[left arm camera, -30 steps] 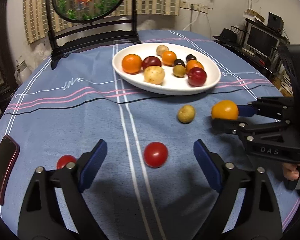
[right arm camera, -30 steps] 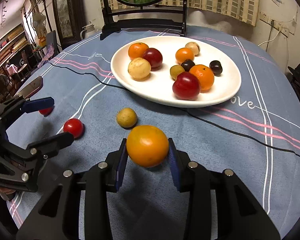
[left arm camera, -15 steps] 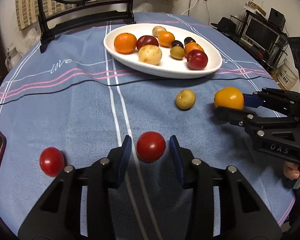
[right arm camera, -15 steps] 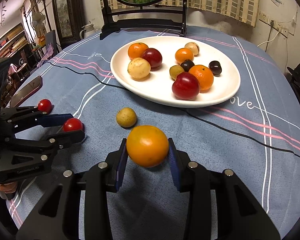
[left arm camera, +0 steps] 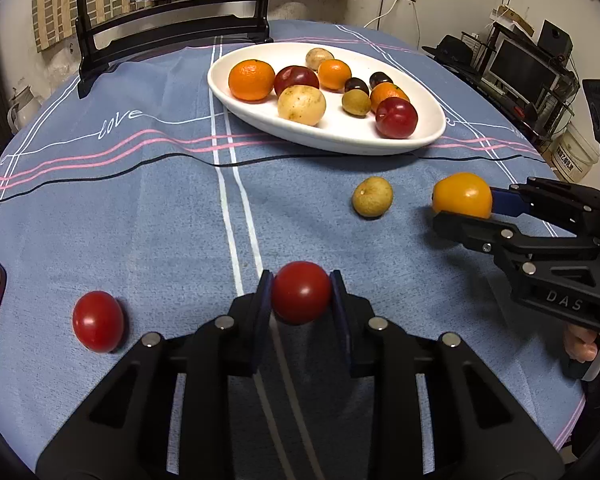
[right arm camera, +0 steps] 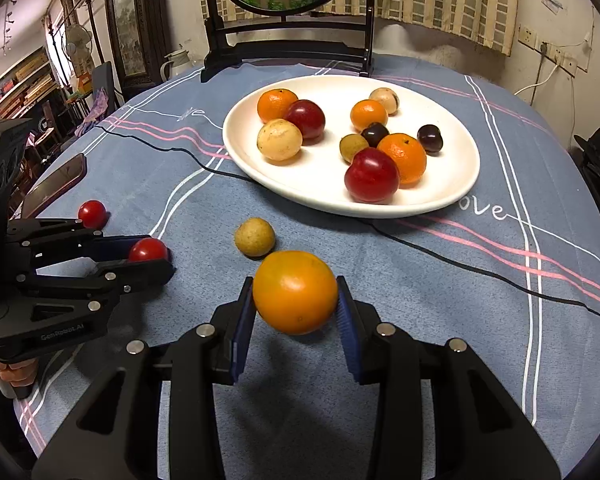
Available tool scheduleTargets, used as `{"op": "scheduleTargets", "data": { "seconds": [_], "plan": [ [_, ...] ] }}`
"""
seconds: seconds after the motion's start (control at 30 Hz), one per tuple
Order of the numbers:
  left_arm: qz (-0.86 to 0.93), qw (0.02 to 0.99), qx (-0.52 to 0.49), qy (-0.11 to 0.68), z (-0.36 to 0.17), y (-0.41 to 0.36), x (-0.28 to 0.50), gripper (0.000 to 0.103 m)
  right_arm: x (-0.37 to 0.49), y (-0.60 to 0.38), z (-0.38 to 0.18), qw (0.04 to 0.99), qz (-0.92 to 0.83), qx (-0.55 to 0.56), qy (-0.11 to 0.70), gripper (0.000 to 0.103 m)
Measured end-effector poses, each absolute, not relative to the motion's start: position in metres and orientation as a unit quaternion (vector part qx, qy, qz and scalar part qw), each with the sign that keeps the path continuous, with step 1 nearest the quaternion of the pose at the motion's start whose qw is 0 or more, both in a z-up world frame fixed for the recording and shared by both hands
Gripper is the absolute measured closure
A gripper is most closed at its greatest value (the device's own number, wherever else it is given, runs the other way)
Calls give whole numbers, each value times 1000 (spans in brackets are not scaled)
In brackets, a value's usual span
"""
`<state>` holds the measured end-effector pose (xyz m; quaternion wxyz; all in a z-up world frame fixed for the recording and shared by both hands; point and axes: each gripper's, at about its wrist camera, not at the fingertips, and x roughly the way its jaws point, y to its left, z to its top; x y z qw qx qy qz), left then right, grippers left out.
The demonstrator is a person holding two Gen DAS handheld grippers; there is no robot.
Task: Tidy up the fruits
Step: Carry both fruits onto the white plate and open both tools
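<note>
My left gripper [left arm camera: 301, 300] is shut on a red cherry tomato [left arm camera: 301, 297] low over the blue tablecloth; in the right wrist view that gripper [right arm camera: 150, 258] sits at the left with the tomato [right arm camera: 148, 249] between its pads. My right gripper [right arm camera: 296, 312] is shut on a yellow-orange tomato [right arm camera: 295, 292], seen from the left wrist view at the right [left arm camera: 462, 196]. A second red tomato [left arm camera: 98, 321] lies loose to the left. A small tan fruit [left arm camera: 372, 197] rests between the grippers and the white plate [left arm camera: 340, 140], which holds several fruits.
A dark phone [right arm camera: 54, 186] lies near the table's left edge. A black wooden stand with a round panel [right arm camera: 288, 52] rises behind the plate. Shelves and monitors [left arm camera: 524, 68] crowd the room to the right. A hand [left arm camera: 582, 346] grips the right tool's handle.
My left gripper moved in over the red tomato and its jaws went from wide apart to shut on it. The right gripper stayed still with the yellow-orange tomato.
</note>
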<state>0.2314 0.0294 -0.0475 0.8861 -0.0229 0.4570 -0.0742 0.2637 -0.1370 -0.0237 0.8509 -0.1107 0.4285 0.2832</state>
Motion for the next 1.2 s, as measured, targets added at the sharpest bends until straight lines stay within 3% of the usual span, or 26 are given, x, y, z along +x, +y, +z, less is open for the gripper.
{"op": "scheduleTargets", "data": {
  "seconds": [0.37, 0.63, 0.93, 1.2],
  "plan": [
    [-69, 903, 15, 424, -14, 16, 240, 75, 272, -147, 4, 861, 316, -54, 394, 64],
    [-53, 918, 55, 389, 46, 1, 330, 75, 345, -153, 48, 903, 269, -8, 335, 64],
    [-16, 900, 47, 432, 15, 6, 431, 75, 423, -152, 8, 897, 227, 13, 380, 64],
    [-6, 890, 46, 453, -10, 5, 453, 73, 438, -146, -6, 889, 229, -6, 397, 63]
  ]
}}
